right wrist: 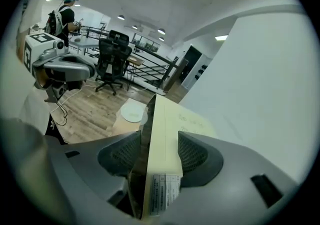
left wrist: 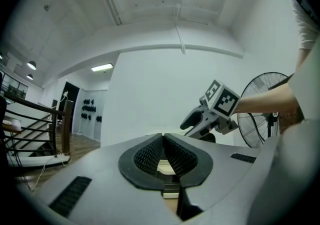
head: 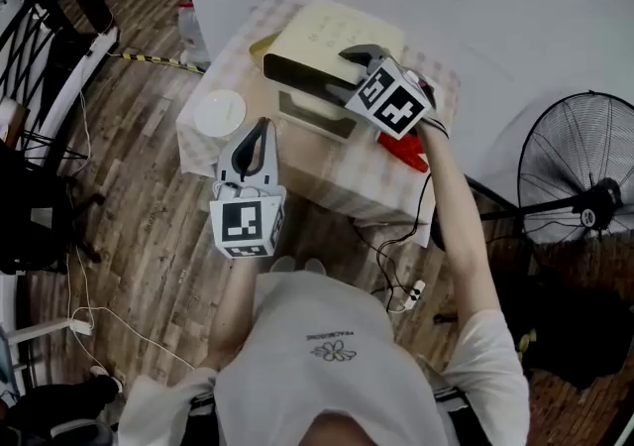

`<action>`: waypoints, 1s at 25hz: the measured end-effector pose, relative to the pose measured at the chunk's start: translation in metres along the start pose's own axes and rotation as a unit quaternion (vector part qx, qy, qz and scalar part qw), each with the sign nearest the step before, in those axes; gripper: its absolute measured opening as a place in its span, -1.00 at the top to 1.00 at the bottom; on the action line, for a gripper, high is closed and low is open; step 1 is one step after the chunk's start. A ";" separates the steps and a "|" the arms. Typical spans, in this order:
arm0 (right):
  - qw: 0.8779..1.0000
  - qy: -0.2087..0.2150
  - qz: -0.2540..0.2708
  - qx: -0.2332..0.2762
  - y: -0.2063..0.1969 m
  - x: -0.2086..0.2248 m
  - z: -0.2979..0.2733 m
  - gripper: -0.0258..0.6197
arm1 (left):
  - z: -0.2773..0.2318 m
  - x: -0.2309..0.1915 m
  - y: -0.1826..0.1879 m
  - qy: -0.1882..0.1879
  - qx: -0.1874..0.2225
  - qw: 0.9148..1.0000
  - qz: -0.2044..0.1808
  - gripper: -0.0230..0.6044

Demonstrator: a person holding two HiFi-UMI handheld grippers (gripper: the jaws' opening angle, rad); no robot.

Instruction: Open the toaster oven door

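Observation:
A cream toaster oven (head: 332, 38) with a dark front stands on a small table (head: 367, 176) with a checked cloth. My right gripper (head: 359, 55) is at the oven's right front corner. In the right gripper view its jaws (right wrist: 156, 141) stand open, with that corner's edge (right wrist: 165, 134) between them: dark front on the left, cream side with a label on the right. A gap shows at the right pad. Whether the door is open I cannot tell. My left gripper (head: 261, 125) hangs shut and empty over the table's near left edge, its pads (left wrist: 163, 141) meeting.
A white plate (head: 220, 114) lies on the table's left part, left of the oven. Something red (head: 408, 152) lies under my right wrist. A standing fan (head: 580, 186) is on the floor at the right. Cables trail over the wooden floor. Office chairs (right wrist: 112, 56) stand further back.

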State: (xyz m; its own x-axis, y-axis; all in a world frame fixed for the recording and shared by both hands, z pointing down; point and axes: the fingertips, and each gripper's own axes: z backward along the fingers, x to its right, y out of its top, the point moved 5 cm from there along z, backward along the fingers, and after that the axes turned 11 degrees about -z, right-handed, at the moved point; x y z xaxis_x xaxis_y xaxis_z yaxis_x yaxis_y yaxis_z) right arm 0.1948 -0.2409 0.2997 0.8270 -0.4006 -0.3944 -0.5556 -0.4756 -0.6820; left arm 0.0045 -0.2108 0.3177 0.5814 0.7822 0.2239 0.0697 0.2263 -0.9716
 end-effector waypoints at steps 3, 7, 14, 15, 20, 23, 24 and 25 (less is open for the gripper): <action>1.000 0.001 0.000 -0.018 -0.002 0.000 -0.011 0.27 | 0.000 -0.002 -0.004 0.001 -0.006 1.000 0.001 0.87; 1.000 -0.007 0.004 -0.006 -0.004 -0.001 -0.013 0.27 | -0.004 -0.002 -0.009 0.001 -0.014 1.000 -0.002 0.87; 1.000 -0.015 0.010 -0.003 -0.005 -0.002 -0.017 0.26 | -0.010 0.005 -0.021 -0.008 -0.023 1.000 0.000 0.87; 1.000 -0.014 0.010 -0.004 -0.005 -0.002 -0.017 0.26 | -0.010 0.005 -0.022 -0.009 -0.024 1.000 0.000 0.87; 1.000 -0.013 0.010 -0.007 -0.003 0.000 -0.017 0.26 | -0.016 0.006 -0.026 -0.015 -0.025 0.999 0.020 0.87; 1.000 -0.012 0.009 -0.008 -0.005 0.002 -0.017 0.26 | -0.024 0.006 -0.029 -0.012 -0.026 0.999 0.041 0.86; 1.000 -0.011 0.007 -0.007 -0.006 0.001 -0.017 0.26 | -0.026 0.005 -0.031 -0.009 -0.026 0.998 0.049 0.86; 1.000 -0.011 0.005 -0.007 -0.007 0.001 -0.017 0.26 | -0.029 0.003 -0.031 -0.007 -0.026 0.998 0.059 0.83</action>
State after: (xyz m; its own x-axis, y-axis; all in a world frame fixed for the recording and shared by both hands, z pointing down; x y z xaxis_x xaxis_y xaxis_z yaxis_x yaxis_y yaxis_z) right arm 0.1975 -0.2515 0.3147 0.8228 -0.3877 -0.4155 -0.5652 -0.4818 -0.6697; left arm 0.0278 -0.2326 0.3467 0.5765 0.8097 0.1092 0.0434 0.1031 -0.9937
